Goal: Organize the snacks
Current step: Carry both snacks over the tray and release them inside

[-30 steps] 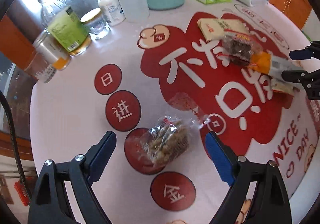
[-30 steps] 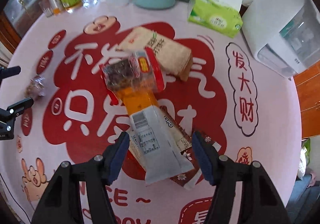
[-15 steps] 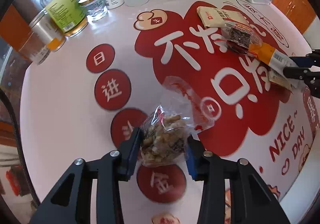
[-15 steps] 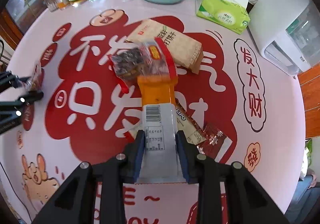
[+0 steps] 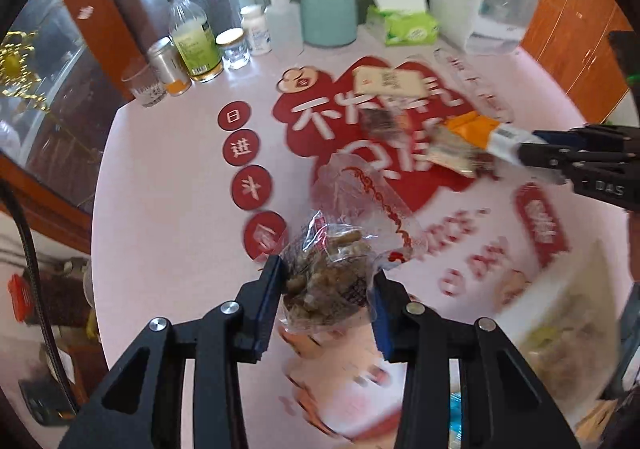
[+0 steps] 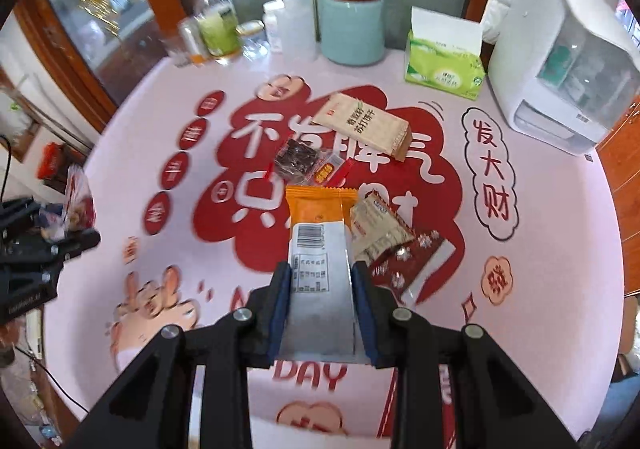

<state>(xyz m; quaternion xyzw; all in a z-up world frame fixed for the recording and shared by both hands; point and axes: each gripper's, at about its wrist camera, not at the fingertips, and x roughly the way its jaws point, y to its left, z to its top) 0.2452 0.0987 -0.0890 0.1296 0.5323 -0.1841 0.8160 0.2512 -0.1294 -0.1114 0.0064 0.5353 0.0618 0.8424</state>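
Observation:
My left gripper (image 5: 326, 291) is shut on a clear bag of brown nuts (image 5: 332, 269) and holds it above the pink table (image 5: 168, 217). My right gripper (image 6: 320, 289) is shut on an orange and silver snack packet (image 6: 320, 249), lifted off the table. It also shows at the right of the left wrist view (image 5: 536, 147). On the red print lie a beige cracker box (image 6: 364, 127), a clear pack of dark snacks (image 6: 304, 165), a small beige packet (image 6: 378, 227) and a red wrapper (image 6: 416, 261).
At the back stand a teal jar (image 6: 352, 29), a green tissue box (image 6: 444, 61), a white appliance (image 6: 560, 57), a squeeze bottle (image 6: 296, 29) and several bottles and jars (image 5: 196, 45). A pale box edge (image 5: 568, 313) is blurred at the right of the left wrist view.
Both grippers closed on their snacks and lifted them: the left on the nut bag, the right on the orange packet. Both views pulled up and back from the table.

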